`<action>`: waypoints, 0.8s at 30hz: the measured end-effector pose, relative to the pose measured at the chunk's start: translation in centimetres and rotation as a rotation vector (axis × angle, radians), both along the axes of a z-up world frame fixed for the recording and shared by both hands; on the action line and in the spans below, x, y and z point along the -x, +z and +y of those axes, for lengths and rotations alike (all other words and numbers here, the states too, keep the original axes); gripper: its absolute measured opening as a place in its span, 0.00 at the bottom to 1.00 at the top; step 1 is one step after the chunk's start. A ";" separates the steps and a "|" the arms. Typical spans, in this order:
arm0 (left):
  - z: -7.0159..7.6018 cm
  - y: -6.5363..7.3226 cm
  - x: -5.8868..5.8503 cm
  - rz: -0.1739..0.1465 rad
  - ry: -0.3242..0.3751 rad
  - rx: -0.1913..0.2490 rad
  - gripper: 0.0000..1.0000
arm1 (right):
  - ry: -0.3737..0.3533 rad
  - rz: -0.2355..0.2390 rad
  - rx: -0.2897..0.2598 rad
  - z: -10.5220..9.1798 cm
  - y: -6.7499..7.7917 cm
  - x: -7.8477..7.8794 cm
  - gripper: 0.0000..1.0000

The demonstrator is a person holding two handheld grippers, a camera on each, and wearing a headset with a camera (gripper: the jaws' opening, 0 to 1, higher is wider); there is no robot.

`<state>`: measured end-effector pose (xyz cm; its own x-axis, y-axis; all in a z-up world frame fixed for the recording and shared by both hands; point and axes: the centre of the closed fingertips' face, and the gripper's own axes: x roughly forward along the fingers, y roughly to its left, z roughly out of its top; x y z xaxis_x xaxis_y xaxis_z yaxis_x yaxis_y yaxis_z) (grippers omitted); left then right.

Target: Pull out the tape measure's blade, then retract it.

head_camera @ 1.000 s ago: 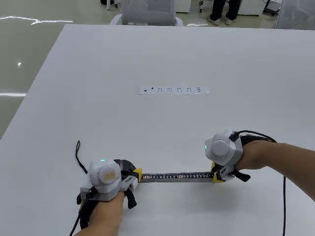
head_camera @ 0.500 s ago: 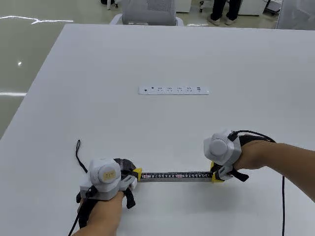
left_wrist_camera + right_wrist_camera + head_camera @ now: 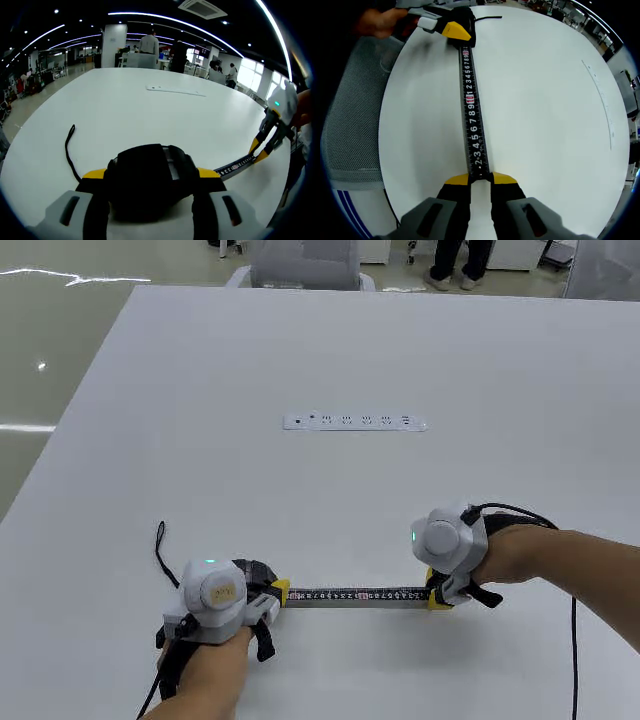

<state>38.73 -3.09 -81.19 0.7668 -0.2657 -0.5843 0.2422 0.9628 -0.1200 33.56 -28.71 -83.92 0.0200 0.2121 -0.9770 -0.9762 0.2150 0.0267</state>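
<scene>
Head view: we see left claw (image 3: pixel 272 594) clamped on tape measure case (image 3: pixel 256 574), right claw (image 3: pixel 437 598) pinching blade (image 3: pixel 355 594) tip, blade stretched along table (image 3: pixel 350 360). Blade stiff yet springy; we judge tip best hold.

Wide white table (image 3: pixel 400 360), grey chair (image 3: pixel 305 262) at far end, glossy pale floor (image 3: pixel 50 330), ceiling strip lights (image 3: pixel 165 20)

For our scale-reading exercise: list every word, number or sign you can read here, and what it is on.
"2 3 4 5 6 7 8 9", then "1 2 3 4 5 6 7 8 9": blade.
Red figure between them: blurred.
Power strip: too small.
</scene>
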 end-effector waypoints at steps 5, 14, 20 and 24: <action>0.0 0.0 0.0 -0.001 -0.004 0.003 0.64 | -0.005 -0.001 -0.005 0.2 0.0 0.0 0.13; 0.0 0.0 0.0 0.005 -0.009 0.003 0.64 | 0.004 0.007 -0.006 0.5 0.0 0.0 0.14; 0.0 0.1 0.1 0.003 -0.010 0.005 0.64 | 0.005 0.004 -0.014 0.7 0.0 0.0 0.14; 0.0 0.0 0.1 0.004 -0.009 0.005 0.64 | -0.002 0.008 -0.019 0.8 0.0 -0.1 0.14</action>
<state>38.66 -3.13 -81.15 0.7617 -0.2757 -0.5864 0.2507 0.9599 -0.1257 33.63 -27.94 -83.91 0.0127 0.2310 -0.9729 -0.9756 0.2159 0.0386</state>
